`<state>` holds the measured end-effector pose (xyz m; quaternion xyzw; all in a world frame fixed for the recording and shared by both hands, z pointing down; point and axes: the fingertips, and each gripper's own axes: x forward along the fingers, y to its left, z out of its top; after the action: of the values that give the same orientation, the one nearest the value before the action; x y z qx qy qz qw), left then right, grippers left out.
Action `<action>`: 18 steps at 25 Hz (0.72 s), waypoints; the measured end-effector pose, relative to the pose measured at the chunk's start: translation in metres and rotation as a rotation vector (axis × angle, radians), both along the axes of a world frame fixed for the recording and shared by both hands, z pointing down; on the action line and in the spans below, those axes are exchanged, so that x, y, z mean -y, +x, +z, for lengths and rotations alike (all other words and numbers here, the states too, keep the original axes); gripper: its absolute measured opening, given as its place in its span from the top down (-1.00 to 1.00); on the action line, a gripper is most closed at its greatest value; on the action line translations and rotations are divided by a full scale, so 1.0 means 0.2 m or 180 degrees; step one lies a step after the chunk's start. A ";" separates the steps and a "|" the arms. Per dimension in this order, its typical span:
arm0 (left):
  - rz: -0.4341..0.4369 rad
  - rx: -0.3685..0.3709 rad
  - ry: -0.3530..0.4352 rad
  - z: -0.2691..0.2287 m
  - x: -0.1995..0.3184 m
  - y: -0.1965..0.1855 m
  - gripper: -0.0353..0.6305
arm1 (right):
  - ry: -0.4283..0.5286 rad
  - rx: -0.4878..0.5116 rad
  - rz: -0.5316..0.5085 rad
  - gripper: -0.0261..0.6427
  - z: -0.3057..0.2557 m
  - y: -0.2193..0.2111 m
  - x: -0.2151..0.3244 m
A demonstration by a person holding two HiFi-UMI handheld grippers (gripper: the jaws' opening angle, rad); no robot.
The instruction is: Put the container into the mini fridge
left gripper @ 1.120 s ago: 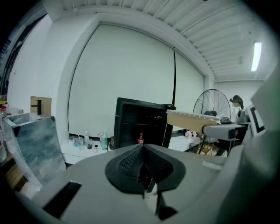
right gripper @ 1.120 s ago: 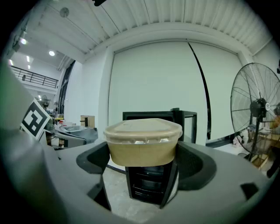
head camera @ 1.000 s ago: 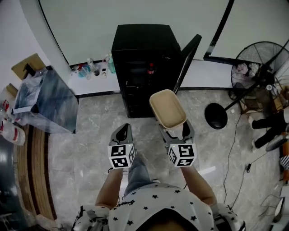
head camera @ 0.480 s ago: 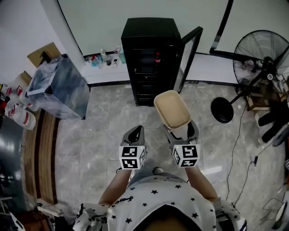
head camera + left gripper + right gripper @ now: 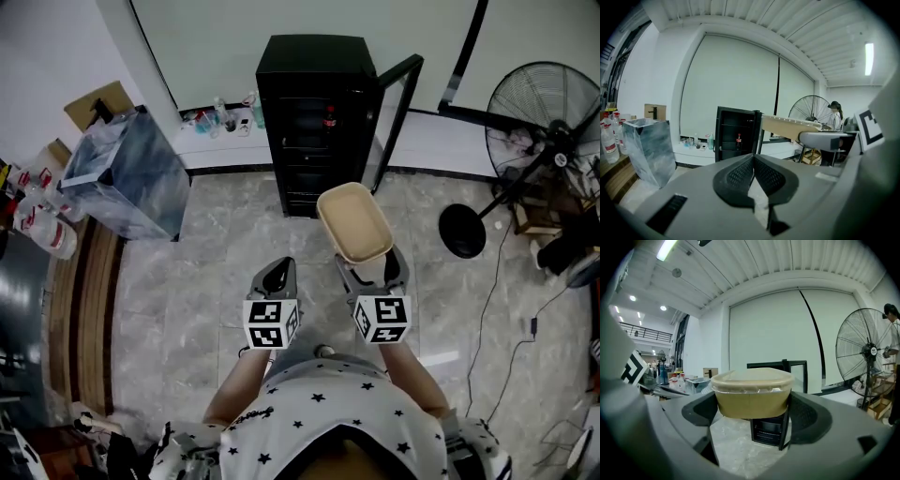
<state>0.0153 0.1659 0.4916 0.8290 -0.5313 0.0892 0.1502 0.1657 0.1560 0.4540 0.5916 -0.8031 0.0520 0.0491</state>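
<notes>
Mini fridge [image 5: 317,122] ahead, door [image 5: 396,112] swung open. The tan lidded container [image 5: 353,222] sits level, clamped at its sides by the right gripper [image 5: 371,267], well short of the fridge. Left gripper [image 5: 273,277] is pinched together, empty. Best carried flat, clear of the door.

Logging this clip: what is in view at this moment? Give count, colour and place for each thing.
mini fridge: one, black, against the far wall, door open
bottle: one, dark with red cap, on a fridge shelf
container: one, tan, lidded, held in front of the fridge
fan: one, black, floor at right
bin: one, grey, floor at left
cardboard box: one, brown, behind the bin
small bottles: several, ledge left of the fridge
left gripper: jaws together, empty
right gripper: closed on the container
</notes>
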 end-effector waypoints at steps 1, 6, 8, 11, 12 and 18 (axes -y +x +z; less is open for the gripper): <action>-0.0019 0.0005 0.0002 0.00 0.00 0.01 0.86 | 0.0007 0.0002 -0.0026 -0.48 0.00 0.00 0.00; -0.0105 0.0012 0.0007 0.00 -0.03 0.03 0.86 | 0.0020 -0.0014 -0.0161 -0.48 0.00 0.01 -0.01; -0.0140 0.0009 0.0005 0.00 -0.04 0.04 0.86 | 0.0024 0.0003 -0.0218 -0.48 -0.01 0.00 -0.02; -0.0192 -0.0005 -0.0010 0.01 -0.04 0.04 0.86 | 0.0028 0.0031 -0.0268 -0.48 -0.01 0.01 -0.01; -0.0203 -0.0007 -0.0023 0.01 -0.05 0.04 0.86 | 0.0023 0.0043 -0.0273 -0.48 -0.01 0.01 -0.01; -0.0231 -0.0025 -0.0067 0.04 0.00 0.01 0.86 | -0.0013 0.0094 -0.0255 -0.48 0.00 0.01 0.07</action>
<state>0.0164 0.1658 0.5002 0.8079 -0.5594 0.0860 0.1642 0.1668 0.1428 0.4534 0.5580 -0.8266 0.0604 0.0405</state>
